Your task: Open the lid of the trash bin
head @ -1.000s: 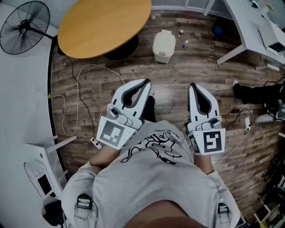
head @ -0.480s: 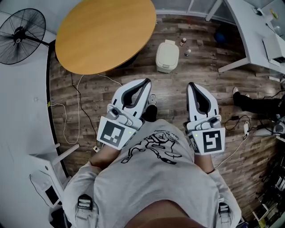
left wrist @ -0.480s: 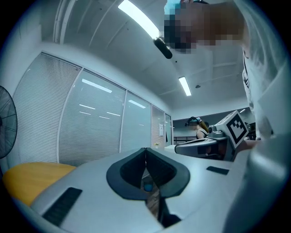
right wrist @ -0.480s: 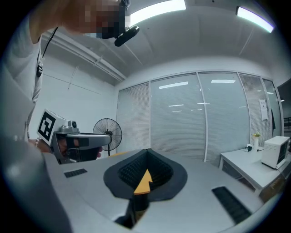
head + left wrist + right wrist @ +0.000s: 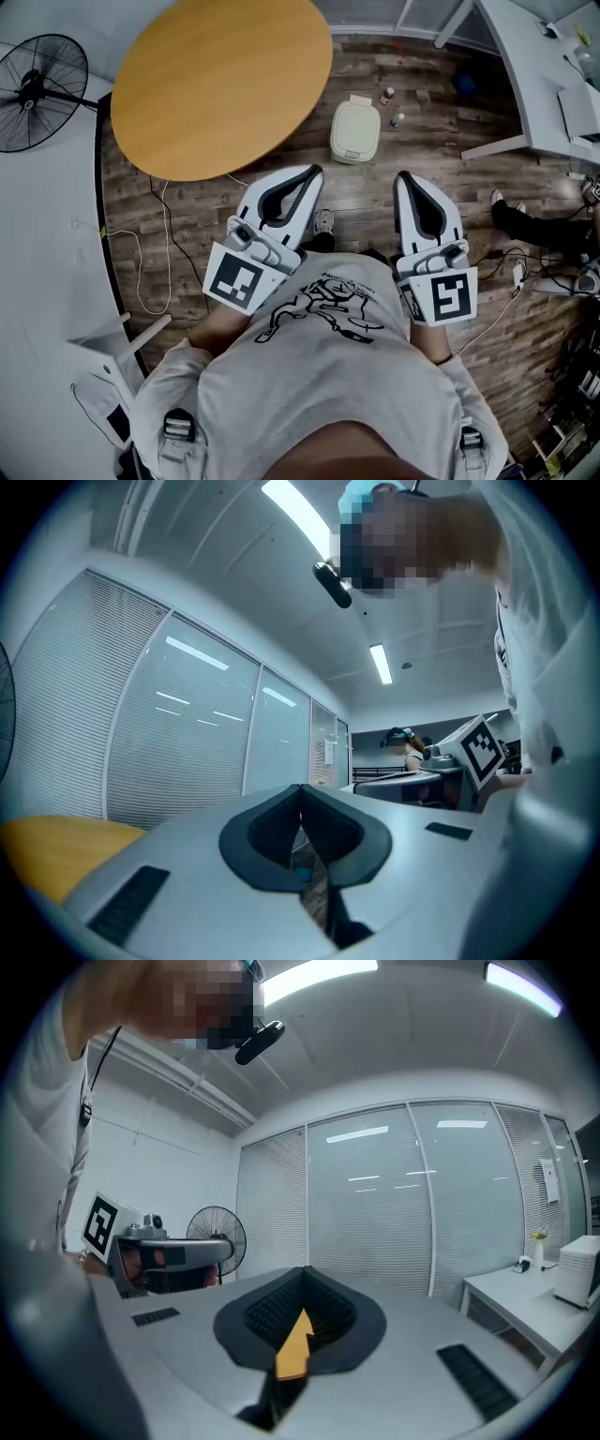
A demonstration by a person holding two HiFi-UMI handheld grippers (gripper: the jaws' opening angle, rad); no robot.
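Both tongs are shut tip to tip with nothing gripped. Left tongs (image 5: 312, 172) and right tongs (image 5: 405, 178) sit side by side, well apart, just ahead of the person's grey printed T-shirt (image 5: 328, 375), noses pointing to 12 o'clock. Left gripper view: pads meet at the tip, and only a sliver of floor shows through the slot below. Right gripper view: same closure, with an orange sliver of the round tan wood-top counter (image 5: 220, 80) showing in the slot.

Person's grey shoe (image 5: 323, 221) is on the planks between the two tongs, nearer the left.

Small cream plastic trash bin (image 5: 355, 131) stands on the dark wood-plank floor (image 5: 450, 187) at 12 o'clock from the tongs, roughly between their lines and well clear of both. Hinged lid (image 5: 359, 117) is down flat. Bin is just off the round counter's rim, at its 4 o'clock.

Two small bottles (image 5: 387, 95) stand on the floor near the bin, at its 1 o'clock. Black pedestal fan (image 5: 37, 80) is at 10 o'clock, beyond the counter. Another person's dark-trousered leg (image 5: 534, 223) lies at 3 o'clock.
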